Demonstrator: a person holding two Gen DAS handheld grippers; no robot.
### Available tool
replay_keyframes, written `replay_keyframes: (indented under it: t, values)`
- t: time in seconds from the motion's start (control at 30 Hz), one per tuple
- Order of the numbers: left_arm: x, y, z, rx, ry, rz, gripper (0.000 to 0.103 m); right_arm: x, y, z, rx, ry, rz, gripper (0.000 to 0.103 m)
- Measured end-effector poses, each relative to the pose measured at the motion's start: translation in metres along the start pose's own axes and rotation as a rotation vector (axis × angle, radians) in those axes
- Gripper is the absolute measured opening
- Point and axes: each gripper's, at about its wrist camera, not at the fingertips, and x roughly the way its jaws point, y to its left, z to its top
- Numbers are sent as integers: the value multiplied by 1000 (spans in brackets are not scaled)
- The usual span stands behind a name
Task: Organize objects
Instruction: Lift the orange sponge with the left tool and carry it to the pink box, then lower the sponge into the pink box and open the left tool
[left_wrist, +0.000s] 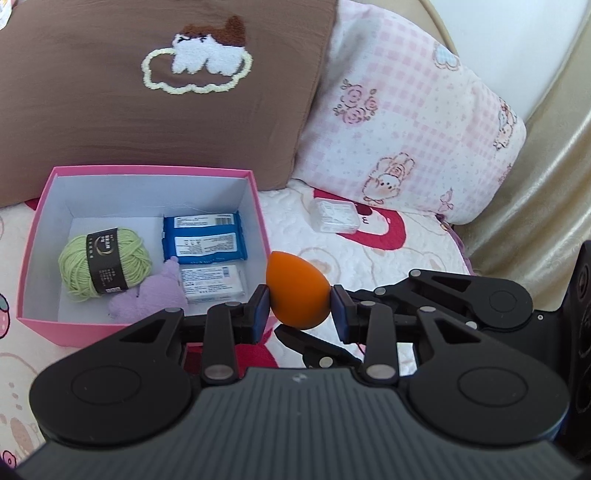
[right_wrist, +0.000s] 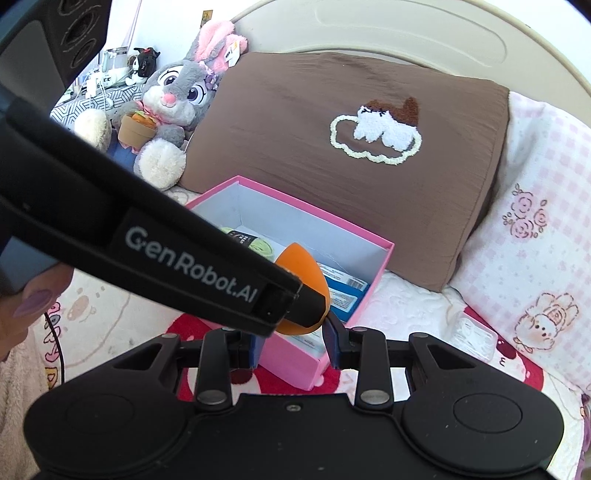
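The left gripper (left_wrist: 300, 308) pinches the orange egg-shaped makeup sponge (left_wrist: 295, 291) across its widest belly, at three o'clock of the open pink cardboard box (left_wrist: 144, 171); it looks light, squashy, likely grippy.

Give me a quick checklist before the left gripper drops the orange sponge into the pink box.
1. Grip: left gripper pads pinch the orange makeup sponge on both sides: ok.
2. Sponge over the pink box: in the left wrist view it sits just outside the right wall: not ok.
3. Free floor in the box behind the green yarn: ok.
4. Right gripper holds nothing: ok.
5. Right gripper clear of the path, close under the left one: cannot tell.
6. Clear plastic case lies outside on the bedspread: not ok.
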Motion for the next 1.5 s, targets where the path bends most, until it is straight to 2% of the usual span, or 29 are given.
replay_keyframes:
  t: [0.2,0.37,0.53,0.73,0.9,0.97,1.2,1.3,1.5]
  values:
    - [17,17,10,-20,4,45,34,31,4,12,4,26,-1,38]
    - [37,48,13,-46,65,17,34,61,-3,14,65,88,81,38]
    - [52,81,12,-130,99,3,34,89,-4,14,102,109,154,38]
    - [68,105,22,-147,91,38,34,128,-4,27,99,119,192,38]
    - [91,124,28,-148,93,45,34,165,-17,35,188,174,225,38]
    - [98,126,25,-117,87,58,34,177,-20,35,223,200,248,38]
    - [110,139,21,-128,86,59,34,190,-21,22,267,203,273,38]
    - [113,148,20,-173,85,44,34,195,-23,22,273,212,280,38]
    - [118,161,16,-231,52,9,35,198,-20,24,244,214,241,39]
